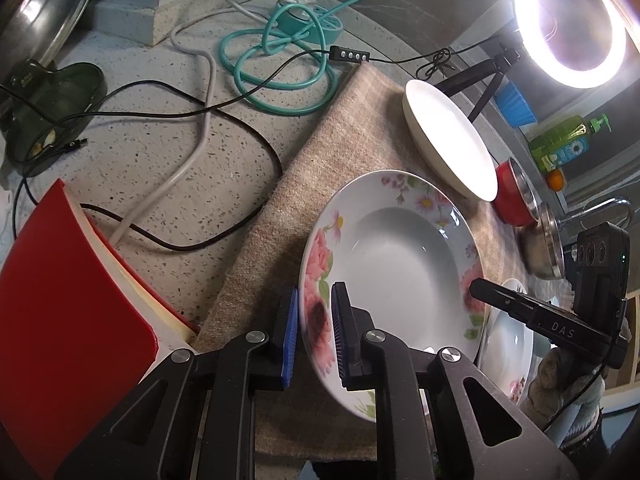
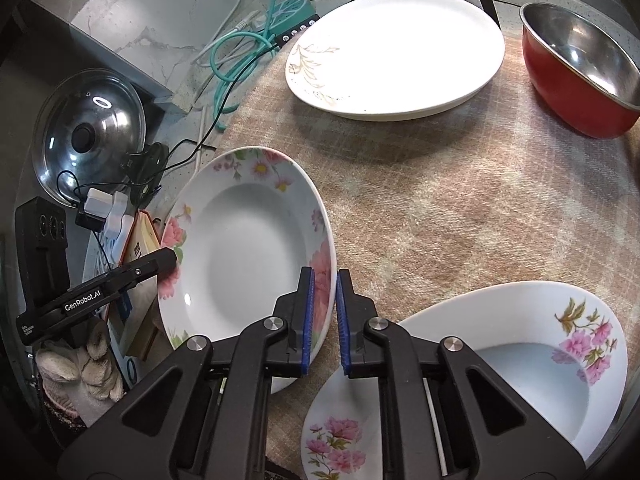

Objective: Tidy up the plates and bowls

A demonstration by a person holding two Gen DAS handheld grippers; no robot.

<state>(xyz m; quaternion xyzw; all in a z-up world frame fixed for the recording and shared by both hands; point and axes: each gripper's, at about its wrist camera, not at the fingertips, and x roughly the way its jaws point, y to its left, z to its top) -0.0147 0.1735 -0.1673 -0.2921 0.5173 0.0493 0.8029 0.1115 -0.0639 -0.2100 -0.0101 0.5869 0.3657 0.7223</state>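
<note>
Floral plate [image 1: 400, 256] pinched between both claws' pads

Speckled counter [image 1: 192, 168], glowing ring light [image 1: 570, 24]

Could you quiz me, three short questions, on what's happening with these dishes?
1. True or false: both grippers clamp the same flowered plate.
2. Which is red outside? A. the metal bowl B. the big white plate
3. Fill in: the dishes sit on a checked ___.

Key: 1 true: the left gripper and right gripper pinch opposite rims. 2 A. 3 cloth.
</note>
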